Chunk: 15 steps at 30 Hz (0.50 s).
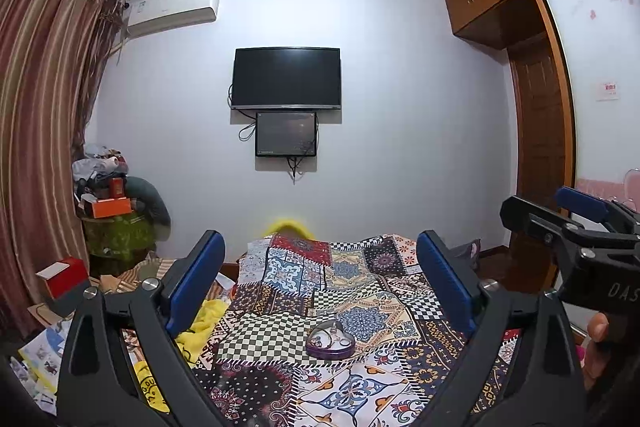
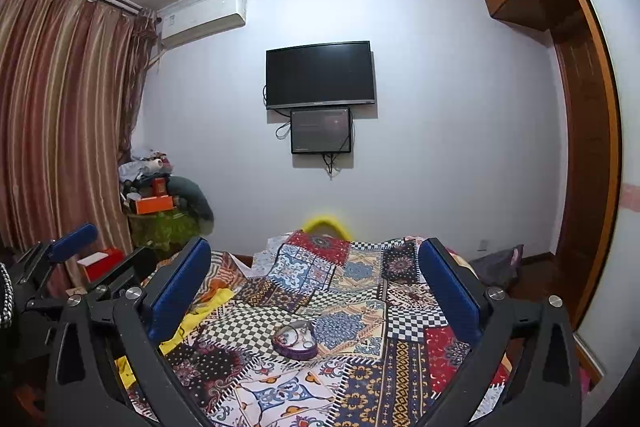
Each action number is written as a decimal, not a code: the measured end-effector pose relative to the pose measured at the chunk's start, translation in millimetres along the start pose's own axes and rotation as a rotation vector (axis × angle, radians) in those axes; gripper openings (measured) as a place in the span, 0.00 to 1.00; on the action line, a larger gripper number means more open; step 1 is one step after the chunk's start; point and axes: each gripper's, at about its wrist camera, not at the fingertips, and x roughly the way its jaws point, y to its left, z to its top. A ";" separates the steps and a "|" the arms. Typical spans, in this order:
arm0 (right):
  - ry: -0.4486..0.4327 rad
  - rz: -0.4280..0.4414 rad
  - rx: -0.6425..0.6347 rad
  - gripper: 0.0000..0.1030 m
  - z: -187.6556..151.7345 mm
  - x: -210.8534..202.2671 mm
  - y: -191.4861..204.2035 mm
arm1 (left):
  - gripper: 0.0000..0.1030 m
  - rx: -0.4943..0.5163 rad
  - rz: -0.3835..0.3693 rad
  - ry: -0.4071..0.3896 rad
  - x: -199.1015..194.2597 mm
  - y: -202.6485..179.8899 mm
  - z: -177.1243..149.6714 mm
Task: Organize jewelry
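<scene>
A small purple heart-shaped jewelry box lies open on the patchwork bedspread, with several rings and a bracelet inside. It also shows in the right wrist view. My left gripper is open and empty, held above and short of the box. My right gripper is open and empty too, at a similar height. The right gripper shows at the right edge of the left wrist view; the left gripper shows at the left edge of the right wrist view.
The bed runs toward a wall with a television and a smaller screen below. A cluttered pile with an orange box and a red box stands left by the curtains. A wooden wardrobe lines the right.
</scene>
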 end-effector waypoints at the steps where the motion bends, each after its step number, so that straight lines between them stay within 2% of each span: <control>1: 0.000 -0.004 -0.003 1.00 -0.8 -3.1 -1.3 | 0.94 0.000 0.001 -0.001 -1.8 0.7 -0.5; 15: 0.011 -0.009 0.007 1.00 -8.2 -18.9 -9.8 | 0.96 -0.030 0.004 0.018 -0.3 6.7 -5.0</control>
